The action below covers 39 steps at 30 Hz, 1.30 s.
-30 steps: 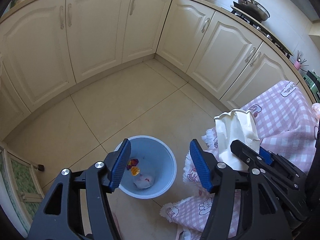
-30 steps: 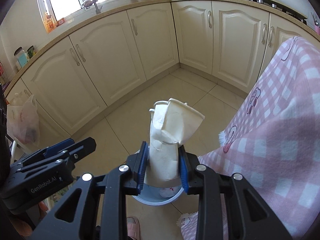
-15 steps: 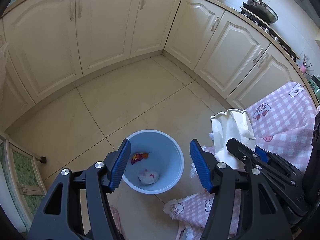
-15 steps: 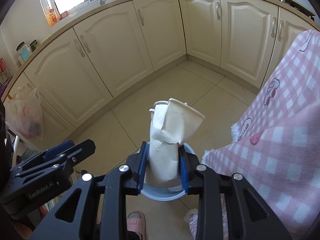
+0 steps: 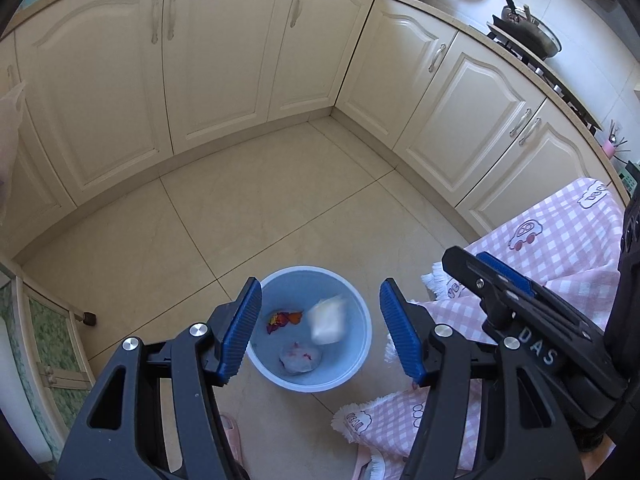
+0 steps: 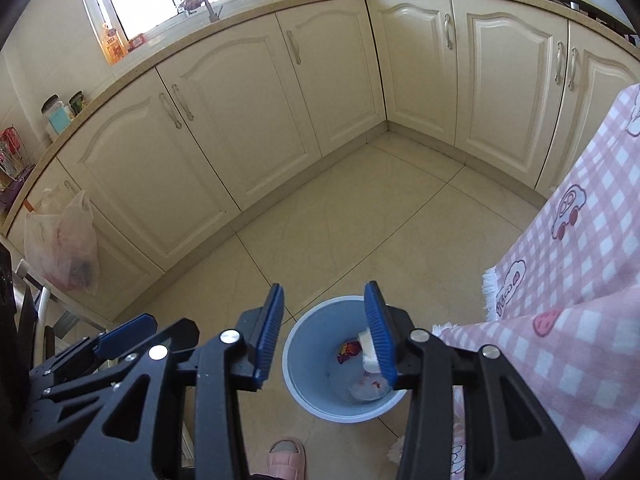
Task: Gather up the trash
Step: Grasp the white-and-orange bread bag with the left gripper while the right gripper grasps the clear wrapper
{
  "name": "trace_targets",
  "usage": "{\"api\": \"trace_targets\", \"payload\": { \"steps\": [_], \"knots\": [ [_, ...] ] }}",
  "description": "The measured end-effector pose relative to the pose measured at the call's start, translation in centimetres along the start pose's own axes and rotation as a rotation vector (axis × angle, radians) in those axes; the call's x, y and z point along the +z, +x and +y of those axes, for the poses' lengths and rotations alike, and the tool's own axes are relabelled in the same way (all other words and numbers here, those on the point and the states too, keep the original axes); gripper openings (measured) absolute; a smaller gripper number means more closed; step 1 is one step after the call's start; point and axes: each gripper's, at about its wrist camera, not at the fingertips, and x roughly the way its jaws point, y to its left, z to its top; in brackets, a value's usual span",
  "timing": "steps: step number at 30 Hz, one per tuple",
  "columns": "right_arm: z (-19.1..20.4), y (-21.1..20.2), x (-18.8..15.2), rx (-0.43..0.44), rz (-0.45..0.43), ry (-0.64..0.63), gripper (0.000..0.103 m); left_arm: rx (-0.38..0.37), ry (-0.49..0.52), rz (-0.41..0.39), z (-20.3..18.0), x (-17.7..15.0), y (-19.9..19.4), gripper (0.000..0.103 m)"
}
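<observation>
A light blue trash bin (image 5: 362,344) stands on the tiled floor, also in the right wrist view (image 6: 294,364). A crumpled white paper cup (image 5: 326,318) is blurred inside the bin's mouth; in the right wrist view (image 6: 366,350) it shows partly behind the right finger. A colourful wrapper (image 5: 282,317) and a crumpled tissue (image 5: 300,358) lie at the bottom. My left gripper (image 5: 318,328) is open and empty above the bin. My right gripper (image 6: 326,336) is open and empty above the bin.
Cream cabinets (image 5: 224,60) run around the corner of the floor. A table with a pink checked cloth (image 6: 580,280) stands right of the bin. A plastic bag (image 6: 60,248) hangs on a cabinet at left. A pink slipper (image 6: 286,456) is below the bin.
My right gripper has opened and let go of the white paper cup, which has dropped into the bin. Both grippers have shifted slightly over the bin.
</observation>
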Motion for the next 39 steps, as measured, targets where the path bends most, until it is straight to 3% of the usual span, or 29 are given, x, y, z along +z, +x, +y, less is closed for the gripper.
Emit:
{"api": "trace_targets", "payload": {
  "steps": [11, 20, 28, 39],
  "knots": [
    [-0.4, -10.1, 0.2, -0.091, -0.165, -0.027, 0.044, -0.074, 0.059, -0.103, -4.1, 0.2, -7.0, 0.059],
    [-3.3, -20.5, -1.1, -0.158, -0.311, 0.01, 0.047, -0.164, 0.186, -0.197, -10.9, -1.3, -13.8, 0.062],
    [-10.3, -29.1, -3.3, -0.275, -0.42, 0.114, 0.05, -0.256, 0.319, -0.211, -18.1, -3.1, -16.4, 0.063],
    [-21.9, -35.0, -6.8, -0.411, -0.467, 0.325, 0.053, -0.329, 0.472, -0.17, -27.5, -5.6, -15.0, 0.064]
  ]
}}
